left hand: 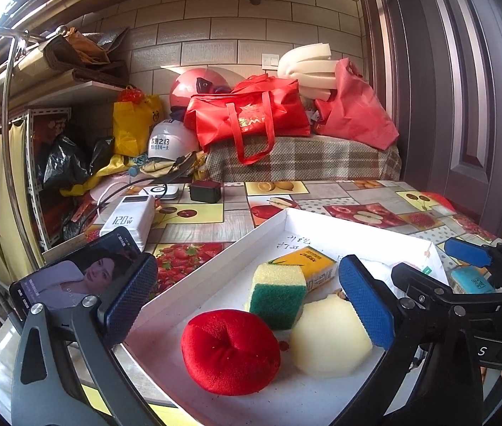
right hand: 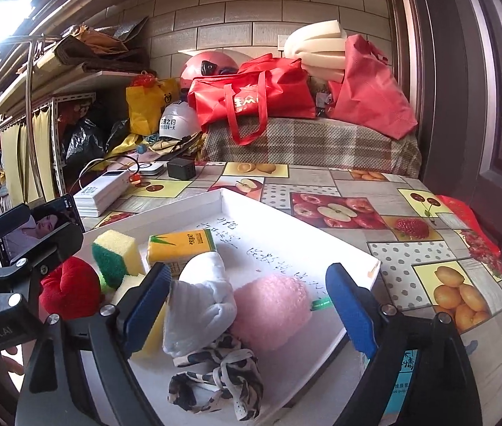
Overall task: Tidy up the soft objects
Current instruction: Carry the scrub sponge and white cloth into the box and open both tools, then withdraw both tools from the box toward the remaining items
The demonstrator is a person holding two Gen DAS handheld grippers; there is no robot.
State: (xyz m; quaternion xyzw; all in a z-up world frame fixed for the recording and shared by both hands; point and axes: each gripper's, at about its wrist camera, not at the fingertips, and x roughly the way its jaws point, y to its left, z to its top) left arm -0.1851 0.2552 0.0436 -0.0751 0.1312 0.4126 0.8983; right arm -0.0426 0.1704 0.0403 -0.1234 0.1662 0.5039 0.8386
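A white tray (left hand: 364, 225) (right hand: 357, 248) on the table holds soft things. In the left wrist view: a red plush cushion (left hand: 229, 351), a yellow-green sponge (left hand: 277, 296), a pale yellow sponge ball (left hand: 329, 340) and a yellow tissue pack (left hand: 309, 266). In the right wrist view: a white sock (right hand: 201, 301), a pink puff (right hand: 272, 310), a black-and-white scrunchie (right hand: 219, 376), the red cushion (right hand: 70, 287), the sponge (right hand: 116, 257) and the tissue pack (right hand: 180, 246). My left gripper (left hand: 247, 293) is open above the cushion. My right gripper (right hand: 251, 312) is open around the sock and puff.
A phone (left hand: 73, 277) stands left of the tray, with a white power bank (left hand: 130, 216) and a black charger (left hand: 205, 191) behind. A blue pack (right hand: 401, 383) lies by the tray's right side. Red bags (right hand: 251, 99) and helmets sit at the back on a plaid cover.
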